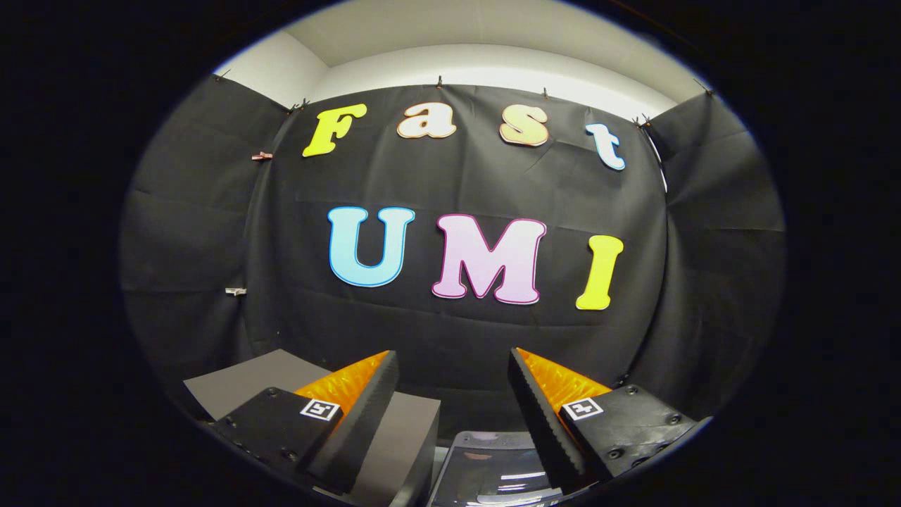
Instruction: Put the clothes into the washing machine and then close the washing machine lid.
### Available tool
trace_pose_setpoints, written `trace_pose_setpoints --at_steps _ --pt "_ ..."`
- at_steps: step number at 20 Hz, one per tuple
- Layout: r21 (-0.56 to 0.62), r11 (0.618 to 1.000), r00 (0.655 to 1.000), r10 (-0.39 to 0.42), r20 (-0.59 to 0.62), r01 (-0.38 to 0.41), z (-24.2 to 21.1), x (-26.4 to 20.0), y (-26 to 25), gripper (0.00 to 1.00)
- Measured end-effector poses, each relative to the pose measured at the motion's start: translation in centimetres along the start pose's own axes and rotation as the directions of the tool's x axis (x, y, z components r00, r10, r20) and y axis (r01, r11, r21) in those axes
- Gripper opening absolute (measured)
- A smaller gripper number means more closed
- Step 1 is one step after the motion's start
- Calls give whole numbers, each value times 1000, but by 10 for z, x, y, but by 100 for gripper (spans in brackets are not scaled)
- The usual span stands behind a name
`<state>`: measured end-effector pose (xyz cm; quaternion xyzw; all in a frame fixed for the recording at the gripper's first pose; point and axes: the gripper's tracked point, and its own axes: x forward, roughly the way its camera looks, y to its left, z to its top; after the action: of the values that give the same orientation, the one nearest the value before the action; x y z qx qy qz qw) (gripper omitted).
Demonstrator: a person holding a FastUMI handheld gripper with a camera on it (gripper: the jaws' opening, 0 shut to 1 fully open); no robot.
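Observation:
My gripper point(454, 362) stands open, its two fingers wide apart with nothing between them, pointing at the booth's black back wall. Low between the fingers I see a dark glossy panel with a pale rim point(493, 468), which looks like the washing machine's lid seen from above; whether it is up or down I cannot tell. Behind and under the left finger sits a grey box-like block point(405, 436).
The black cloth wall point(457, 331) rises close ahead and wraps round both sides. A flat grey surface point(246, 384) extends to the left of the left finger. A white wall and ceiling show above the cloth.

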<state>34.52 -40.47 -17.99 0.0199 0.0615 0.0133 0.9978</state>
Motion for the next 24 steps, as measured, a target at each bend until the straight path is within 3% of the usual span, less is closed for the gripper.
trace_pose_setpoints --at_steps 24 --pt "-13 999 999 -30 -24 30 -6 2 -12 99"
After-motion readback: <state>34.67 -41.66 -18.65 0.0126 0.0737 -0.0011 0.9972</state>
